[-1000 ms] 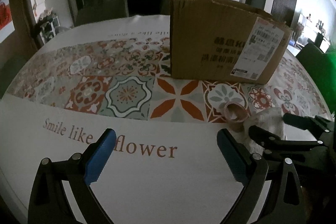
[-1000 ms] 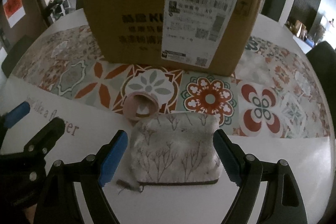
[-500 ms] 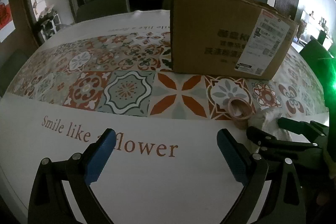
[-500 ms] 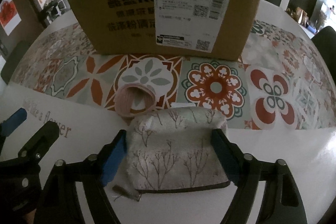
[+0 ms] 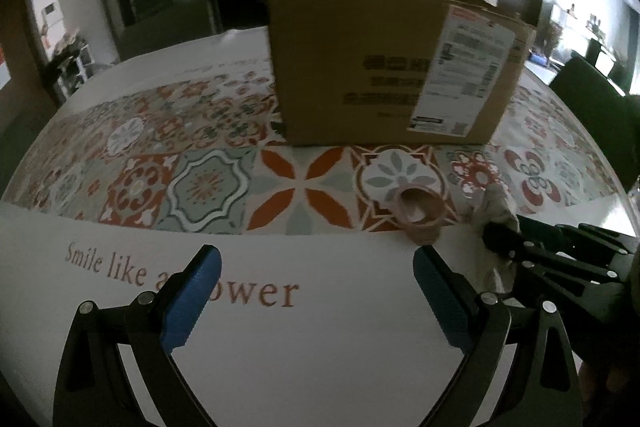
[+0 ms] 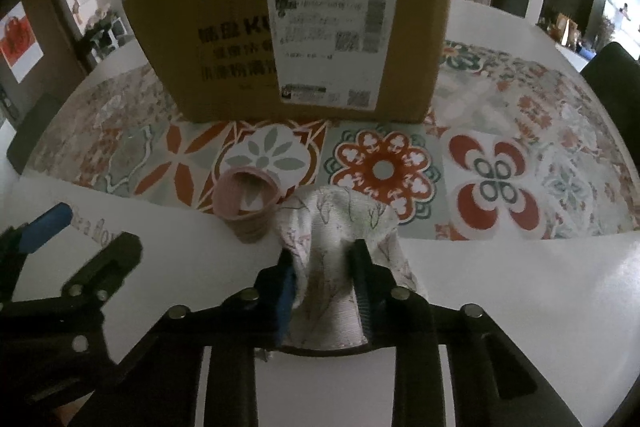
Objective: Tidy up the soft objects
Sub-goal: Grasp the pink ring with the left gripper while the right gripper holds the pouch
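Your right gripper (image 6: 324, 267) is clamped on the fabric pouch (image 6: 336, 227), a pale zip pouch printed with branches; the cloth is bunched between the two fingers and bulges out ahead of them. The pouch sits at the near edge of the patterned tablecloth (image 6: 500, 171), just beside the pink ring of soft material (image 6: 244, 199), which lies to its left. The cardboard box (image 6: 224, 59) stands upright behind both, well apart from the pouch. Your left gripper (image 5: 316, 291) is spread wide and holds nothing; it hovers over the white strip of cloth bearing printed lettering (image 5: 120, 273), with the ring (image 5: 420, 213) near its right finger.
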Available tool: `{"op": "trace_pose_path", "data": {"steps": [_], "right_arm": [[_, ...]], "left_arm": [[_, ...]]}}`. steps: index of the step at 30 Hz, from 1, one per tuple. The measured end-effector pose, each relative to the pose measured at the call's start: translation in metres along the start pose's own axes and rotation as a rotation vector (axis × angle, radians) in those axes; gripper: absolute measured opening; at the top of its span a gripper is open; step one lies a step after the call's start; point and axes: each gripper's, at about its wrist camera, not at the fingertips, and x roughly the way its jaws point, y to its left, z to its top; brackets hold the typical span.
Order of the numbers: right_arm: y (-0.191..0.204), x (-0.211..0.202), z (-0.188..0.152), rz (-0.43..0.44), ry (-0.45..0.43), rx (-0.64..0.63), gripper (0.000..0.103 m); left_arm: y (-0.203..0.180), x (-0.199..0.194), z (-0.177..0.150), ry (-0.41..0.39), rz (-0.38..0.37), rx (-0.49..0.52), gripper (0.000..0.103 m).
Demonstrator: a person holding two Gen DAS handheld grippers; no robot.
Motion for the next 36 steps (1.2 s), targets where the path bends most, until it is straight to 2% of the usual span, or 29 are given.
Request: {"op": "trace_pose_path", "data": {"steps": [9, 12, 26, 27, 29, 30, 32, 36], "right_arm": [[-0.026, -0.018, 0.000, -0.032, -0.041, 0.074, 0.025], [-0.034, -0.017, 0.000, -0.030, -0.044, 0.100, 0.025], [-0.049, -0.014, -0.004, -0.016, -0.053, 0.150, 0.025], [-0.049, -0.015, -0.004, -0.014, -0.053, 0.151, 0.025], [-0.049, -0.015, -0.004, -0.014, -0.055, 0.151, 0.025], [-0.049, -0.015, -0.004, -0.014, -0.056, 0.151, 0.025], [-0.048, -0.014, -0.005, -0.014, -0.056, 0.149, 0.025], [-0.048, -0.014, -0.004, -0.017, -0.056, 0.147, 0.025]], "left_arm": [[-0.031, 0.010, 0.015, -0.007, -0.074, 0.069, 0.098], [-0.041, 0.018, 0.019, -0.005, -0.076, 0.094, 0.098], [-0.073, 0.056, 0.025, 0.060, -0.103, 0.087, 0.074], [-0.073, 0.057, 0.024, 0.066, -0.103, 0.084, 0.072], [-0.074, 0.061, 0.023, 0.084, -0.114, 0.066, 0.060], [-0.074, 0.063, 0.022, 0.098, -0.125, 0.059, 0.058], [-0.073, 0.065, 0.020, 0.106, -0.129, 0.052, 0.044], [-0.071, 0.067, 0.019, 0.110, -0.146, 0.044, 0.028]]}}
